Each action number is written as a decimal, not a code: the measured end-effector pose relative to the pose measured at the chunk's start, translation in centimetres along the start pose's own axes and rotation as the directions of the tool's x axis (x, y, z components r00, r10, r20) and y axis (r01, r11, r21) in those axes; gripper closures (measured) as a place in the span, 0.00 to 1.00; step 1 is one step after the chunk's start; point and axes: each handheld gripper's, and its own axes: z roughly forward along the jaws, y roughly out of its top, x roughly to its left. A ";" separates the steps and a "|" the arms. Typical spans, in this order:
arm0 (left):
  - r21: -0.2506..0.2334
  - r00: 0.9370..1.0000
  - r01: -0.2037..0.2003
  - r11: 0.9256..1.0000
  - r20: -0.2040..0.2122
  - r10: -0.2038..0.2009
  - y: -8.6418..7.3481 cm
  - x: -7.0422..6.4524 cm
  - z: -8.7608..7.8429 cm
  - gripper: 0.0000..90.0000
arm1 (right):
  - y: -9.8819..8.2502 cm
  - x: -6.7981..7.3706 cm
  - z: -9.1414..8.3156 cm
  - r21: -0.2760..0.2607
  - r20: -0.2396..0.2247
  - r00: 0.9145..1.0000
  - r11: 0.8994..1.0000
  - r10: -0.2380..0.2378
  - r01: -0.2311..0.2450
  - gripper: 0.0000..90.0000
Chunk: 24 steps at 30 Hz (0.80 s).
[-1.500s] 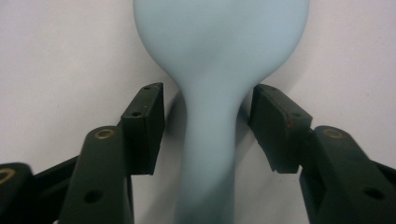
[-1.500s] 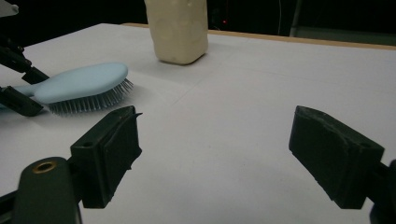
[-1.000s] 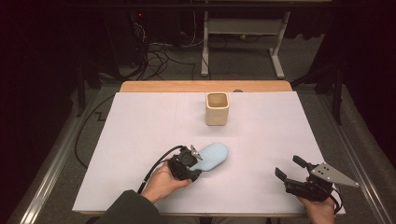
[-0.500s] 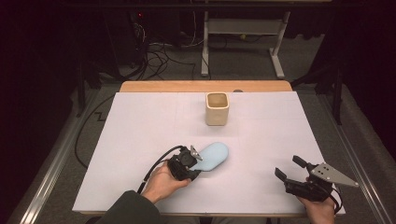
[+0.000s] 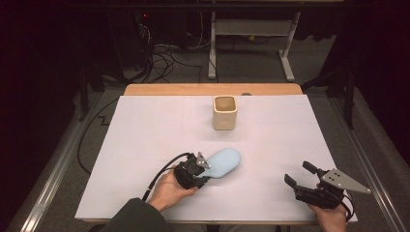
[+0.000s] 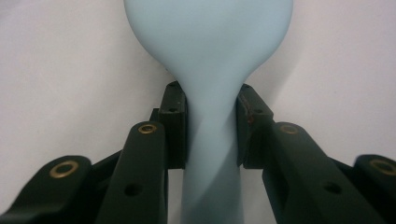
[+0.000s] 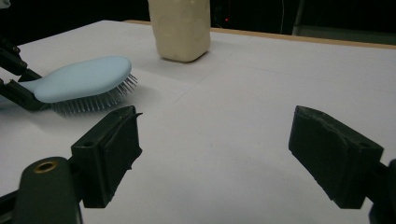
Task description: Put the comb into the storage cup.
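A pale blue hairbrush [image 5: 226, 161] lies bristles down on the white table cover [image 5: 145, 130], its head pointing toward the far right. My left gripper [image 5: 205, 167] is shut on its narrow handle. In the left gripper view both pads [image 6: 175, 121] press the handle of the hairbrush [image 6: 208, 42]; the jaws have just been closing on it. My right gripper [image 5: 298, 172] rests near the front right edge, open, with nothing between its jaws [image 7: 215, 154]. From there the hairbrush [image 7: 84, 79] lies off to the left.
A cream square cup [image 5: 225, 112] stands upright at the back middle, also the cup [image 7: 180, 28] in the right gripper view. A wooden strip [image 5: 212, 89] borders the far edge. Beyond it are cables and a metal stand [image 5: 249, 34] on the floor.
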 end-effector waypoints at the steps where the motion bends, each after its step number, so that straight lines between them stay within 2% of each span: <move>1: -0.012 1.000 0.004 1.000 0.005 -0.004 -0.1 0.0 -0.1 0.77 | 0.0 0.0 0.0 0.001 -0.001 1.000 1.000 0.000 0.000 0.19; 2: -0.036 1.000 0.010 0.999 0.010 -0.010 -0.2 0.1 -0.3 0.77 | 0.0 0.0 0.0 0.001 -0.001 1.000 1.000 0.000 0.000 0.19; 3: -0.036 1.000 0.010 0.999 0.010 -0.010 -0.2 0.1 -0.3 0.77 | 0.0 0.0 0.0 0.001 -0.001 1.000 1.000 0.000 0.000 0.19; 7: -0.089 0.999 0.028 0.996 0.025 -0.026 -0.6 0.3 -0.9 0.77 | 0.0 0.0 0.0 0.000 -0.001 1.000 1.000 0.001 -0.001 0.19; 11: -0.140 0.998 0.042 0.989 0.041 -0.036 -1.2 0.4 -1.8 0.77 | 0.0 0.0 0.0 0.001 0.000 1.000 1.000 0.001 -0.001 0.19; 16: -0.169 0.997 0.056 0.984 0.054 -0.047 -1.7 0.5 -2.4 0.77 | 0.0 0.0 0.0 0.002 -0.002 1.000 1.000 0.000 0.000 0.19; 20: -0.200 0.997 0.064 0.978 0.063 -0.052 -2.2 0.6 -3.0 0.77 | 0.0 0.1 0.1 0.003 -0.007 1.000 1.000 0.002 -0.002 0.19; 22: -0.226 0.996 0.075 0.971 0.069 -0.061 -2.7 0.6 -3.6 0.77 | 0.0 0.2 0.2 0.011 -0.012 1.000 1.000 -0.002 0.002 0.19; 24: -0.235 0.996 0.077 0.969 0.066 -0.063 -2.8 0.5 -3.7 0.77 | 0.1 0.3 0.3 0.016 -0.018 1.000 1.000 -0.009 0.009 0.19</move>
